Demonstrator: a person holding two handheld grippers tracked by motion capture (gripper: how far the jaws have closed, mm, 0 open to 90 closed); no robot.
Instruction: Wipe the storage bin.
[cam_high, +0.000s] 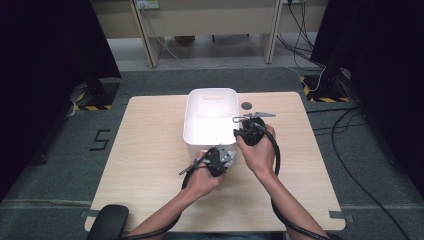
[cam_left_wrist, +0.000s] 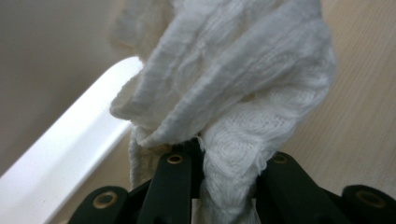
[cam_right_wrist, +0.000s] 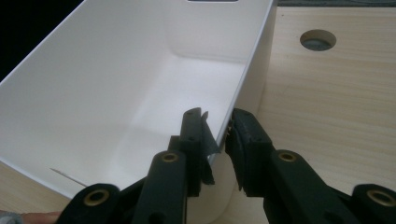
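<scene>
A white plastic bin (cam_high: 210, 117) stands in the middle of the wooden table (cam_high: 150, 150). My left gripper (cam_left_wrist: 229, 154) is shut on a bunched white knitted cloth (cam_left_wrist: 233, 79), which hangs just beside the bin's rim (cam_left_wrist: 79, 140). In the high view the left gripper (cam_high: 222, 156) sits at the bin's near right corner. My right gripper (cam_right_wrist: 219, 126) straddles the bin's right wall (cam_right_wrist: 252, 74), one jaw inside and one outside, pressed on the rim. From above, the right gripper (cam_high: 245, 131) is at the bin's right side. The bin's inside (cam_right_wrist: 93, 93) looks empty.
A round cable hole (cam_high: 246, 106) lies in the table behind the right gripper, near the bin's far right corner. A black chair part (cam_high: 107, 222) sits at the table's near left corner. Cables run on the floor at the right (cam_high: 350, 125).
</scene>
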